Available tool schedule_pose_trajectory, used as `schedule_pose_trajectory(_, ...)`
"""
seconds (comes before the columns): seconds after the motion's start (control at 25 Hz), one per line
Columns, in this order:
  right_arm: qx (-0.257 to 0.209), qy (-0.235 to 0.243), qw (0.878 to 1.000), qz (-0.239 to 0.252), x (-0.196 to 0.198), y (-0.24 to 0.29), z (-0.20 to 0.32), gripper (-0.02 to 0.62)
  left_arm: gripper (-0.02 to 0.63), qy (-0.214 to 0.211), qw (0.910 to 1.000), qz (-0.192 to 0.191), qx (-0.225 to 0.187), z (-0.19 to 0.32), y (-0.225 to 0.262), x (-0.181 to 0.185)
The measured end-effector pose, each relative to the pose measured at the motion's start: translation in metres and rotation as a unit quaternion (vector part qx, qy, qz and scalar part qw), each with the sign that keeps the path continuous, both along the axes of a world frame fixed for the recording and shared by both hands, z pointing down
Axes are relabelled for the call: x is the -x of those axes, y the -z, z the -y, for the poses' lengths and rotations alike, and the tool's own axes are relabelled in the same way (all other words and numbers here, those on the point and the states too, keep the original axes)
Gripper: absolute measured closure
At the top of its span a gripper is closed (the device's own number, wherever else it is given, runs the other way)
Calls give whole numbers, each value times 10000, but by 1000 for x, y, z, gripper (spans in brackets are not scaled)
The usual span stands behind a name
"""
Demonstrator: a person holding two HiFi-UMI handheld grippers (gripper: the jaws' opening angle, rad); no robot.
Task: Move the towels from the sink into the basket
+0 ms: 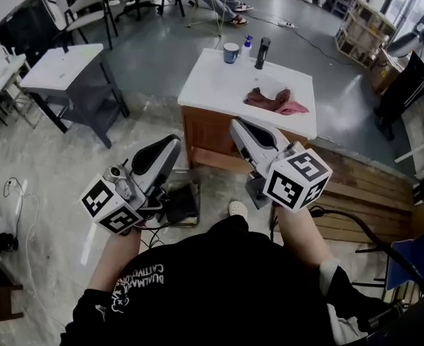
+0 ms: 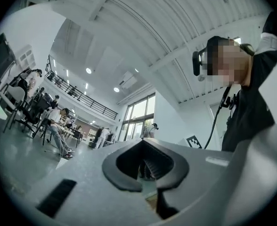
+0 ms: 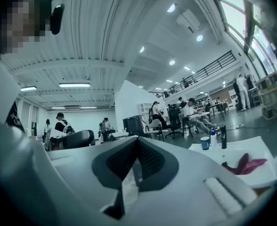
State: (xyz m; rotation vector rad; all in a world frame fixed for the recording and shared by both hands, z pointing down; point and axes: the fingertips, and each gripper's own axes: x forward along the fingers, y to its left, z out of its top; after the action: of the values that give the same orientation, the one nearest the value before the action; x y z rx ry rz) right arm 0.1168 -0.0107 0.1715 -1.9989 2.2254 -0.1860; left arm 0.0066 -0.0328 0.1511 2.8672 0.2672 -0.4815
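Two crumpled towels, one dark red (image 1: pixel 264 98) and one pink (image 1: pixel 292 107), lie in the white sink top (image 1: pixel 212 85) on a wooden cabinet. The right gripper view shows the towels (image 3: pixel 244 165) at its far right. My left gripper (image 1: pixel 170 145) and right gripper (image 1: pixel 241 126) are held side by side close to my body, short of the sink and touching nothing. Each has its jaws together with nothing between them, as the left gripper view (image 2: pixel 142 142) and the right gripper view (image 3: pixel 137 140) also show. I cannot pick out a basket for certain.
A blue-banded cup (image 1: pixel 231 52), a small bottle (image 1: pixel 247 43) and a black faucet (image 1: pixel 262 52) stand at the sink's far edge. A dark boxy thing (image 1: pixel 182 204) sits on the floor under my left gripper. A grey table (image 1: pixel 64 67) stands at left; wooden planks (image 1: pixel 363 186) lie at right.
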Motion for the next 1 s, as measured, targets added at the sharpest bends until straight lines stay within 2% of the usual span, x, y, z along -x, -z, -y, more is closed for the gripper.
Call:
schedule_pose_trajectory(0.24, 205, -396, 9990, 10, -76, -14, -6, 586, 606, -212, 9996, 186, 36, 5, -10, -78)
schedule_pose_trajectory(0.48, 253, -664, 9974, -108, -175, -15, -2, 586, 606, -446, 9983, 251, 267, 16, -18, -176)
schedule_pose_trajectory(0.76, 337, -1003, 9944, -80, -297, -21, 1, 586, 606, -616, 9960, 644, 2, 23, -36, -288)
schedule_pose_trajectory(1.0, 554, -1112, 9922, 105, -385, -41, 3, 586, 606, -463, 9943, 919, 268, 35, -61, -366)
